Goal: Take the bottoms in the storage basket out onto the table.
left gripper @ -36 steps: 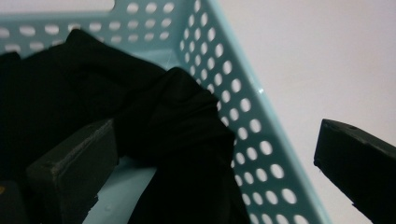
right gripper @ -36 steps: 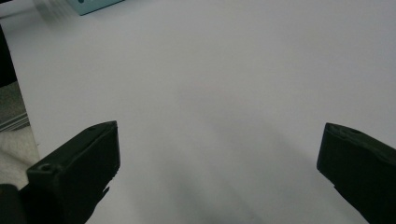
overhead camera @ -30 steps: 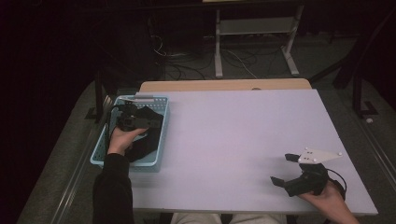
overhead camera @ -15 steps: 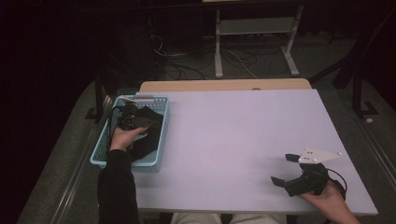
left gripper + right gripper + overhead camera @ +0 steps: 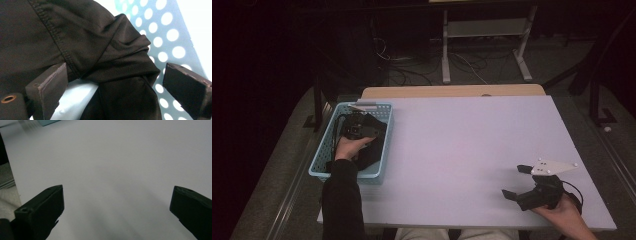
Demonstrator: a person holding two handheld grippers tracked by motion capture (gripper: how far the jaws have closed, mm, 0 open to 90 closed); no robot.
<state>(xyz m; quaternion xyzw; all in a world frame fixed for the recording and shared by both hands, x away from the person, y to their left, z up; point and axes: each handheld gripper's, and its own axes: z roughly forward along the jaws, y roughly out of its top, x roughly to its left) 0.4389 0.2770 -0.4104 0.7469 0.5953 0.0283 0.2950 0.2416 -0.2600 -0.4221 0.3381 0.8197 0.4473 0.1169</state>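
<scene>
Black, slippery-looking cloth [image 5: 82, 50] lies bunched in the pale blue basket [image 5: 377, 145] at the left edge of the bench [image 5: 462, 150], and the left tongs [image 5: 115, 87] are down in it. In the left gripper view their jaws stand apart with a twisted fold of the cloth between them; they have just been closing a little, yet the pads do not press on the fabric. The right tongs [image 5: 518, 182] rest low over bare bench near the front right corner, jaws wide apart, with nothing between them.

The risk, as I judge it, is a shallow bite: the fold sits nearer one jaw than the other, so a closing grip could catch just a thin edge of the seam and let the cloth slide out on the lift. The fabric could also snag in the basket's holes and drag the light basket along.

Against the earlier high view, the left hand [image 5: 352, 147] has shifted slightly within the basket; the right hand has kept its place
</scene>
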